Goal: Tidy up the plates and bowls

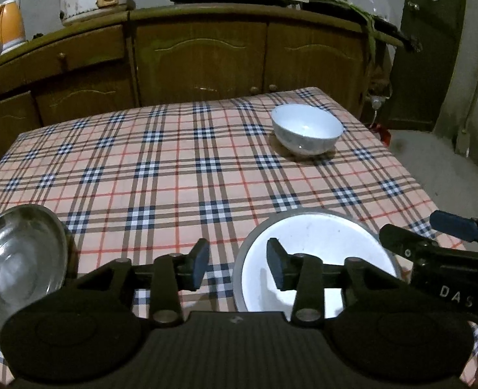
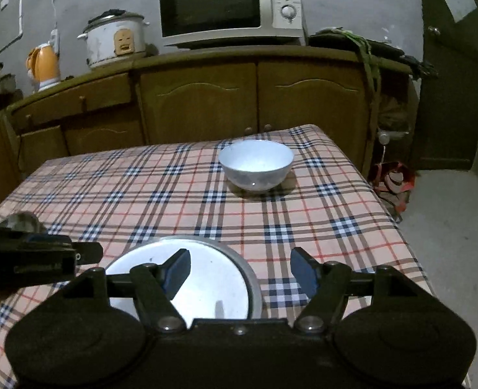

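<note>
Shiny metal dish (image 1: 18,259), glossy white bowl (image 1: 307,129), checked cloth (image 1: 161,175)

Left hand-held gripper (image 1: 238,264): black linkage w/ silver rivets, blue pads; right (image 2: 239,274) same, marked "DAS", prob. cropped.

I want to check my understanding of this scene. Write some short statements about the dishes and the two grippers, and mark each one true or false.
1. The white bowl stands upright on the checked tablecloth. True.
2. The left gripper is shut on the white plate. False: its jaws are open and hold nothing.
3. A steel plate lies near the left edge of the table. True.
4. The white bowl sits on the white plate. False: the two are apart, the bowl farther back on the table.
5. The right gripper holds the steel plate. False: it is open and empty, above the white plate.
</note>
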